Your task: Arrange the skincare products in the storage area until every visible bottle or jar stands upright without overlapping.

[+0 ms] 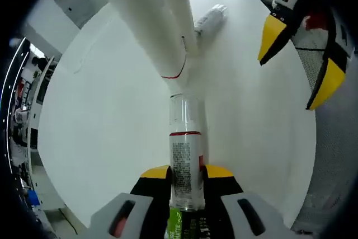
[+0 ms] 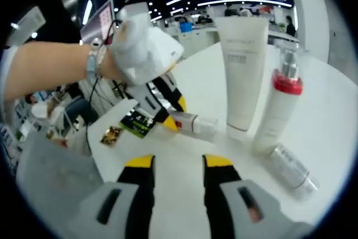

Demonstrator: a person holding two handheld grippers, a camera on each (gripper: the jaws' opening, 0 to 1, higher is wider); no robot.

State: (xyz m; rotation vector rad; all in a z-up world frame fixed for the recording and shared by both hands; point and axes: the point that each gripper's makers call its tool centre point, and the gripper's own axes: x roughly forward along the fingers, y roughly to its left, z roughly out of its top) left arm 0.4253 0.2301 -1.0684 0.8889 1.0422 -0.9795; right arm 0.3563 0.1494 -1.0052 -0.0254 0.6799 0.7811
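White tabletop (image 2: 335,110) holds 2 upright items, a tube (image 2: 243,71) and a red-collared pump bottle (image 2: 278,110). My left gripper (image 1: 186,173) pinches a clear-capped bottle (image 1: 185,155) lying flat, long axis pointing away. Near them another bottle (image 2: 291,170) lies flat; my right gripper (image 2: 177,163), spread and empty, is nearer it.

White round desk (image 1: 100,127) throughout. The left gripper (image 1: 187,173) has yellow tips on grey jaws. The small clear-capped bottle (image 1: 184,155) carries a red band and grey print. The tall white squeeze tube (image 2: 241,65) is plain, and the white pump bottle (image 2: 279,104) has a red collar and silver top.
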